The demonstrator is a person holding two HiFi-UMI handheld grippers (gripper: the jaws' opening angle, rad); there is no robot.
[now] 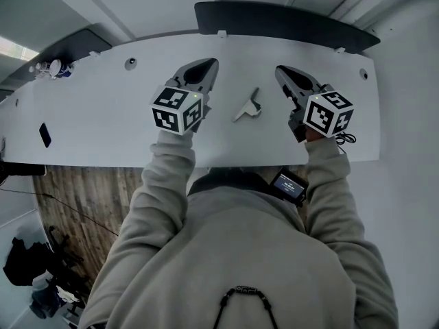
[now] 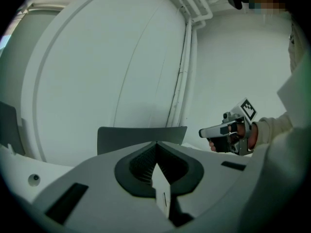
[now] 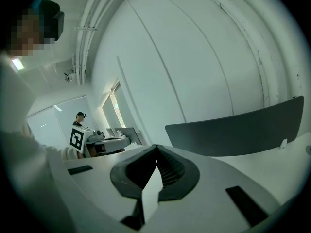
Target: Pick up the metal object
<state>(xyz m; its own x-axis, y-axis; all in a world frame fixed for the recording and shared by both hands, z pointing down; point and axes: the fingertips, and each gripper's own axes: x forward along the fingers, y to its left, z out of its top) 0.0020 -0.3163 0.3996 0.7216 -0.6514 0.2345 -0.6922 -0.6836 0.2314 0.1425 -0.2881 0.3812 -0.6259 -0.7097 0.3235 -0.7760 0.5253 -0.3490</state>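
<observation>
A small bent metal object (image 1: 248, 106) lies on the white table (image 1: 103, 108), between my two grippers and apart from both. My left gripper (image 1: 206, 66) rests to its left with the jaws closed together and nothing between them; its own view shows the tips meeting (image 2: 156, 144). To the right of the object my right gripper (image 1: 281, 71) is shut and holds nothing, its tips touching in its own view (image 3: 155, 147). The metal object is hidden in both gripper views. The right gripper (image 2: 204, 132) also shows in the left gripper view.
A dark partition panel (image 1: 288, 22) runs along the table's far edge. A small black item (image 1: 45, 134) lies at the table's left, and small things (image 1: 51, 67) sit at its far left end. Wooden floor (image 1: 82, 197) lies below the near edge. A person (image 3: 79, 118) stands far off.
</observation>
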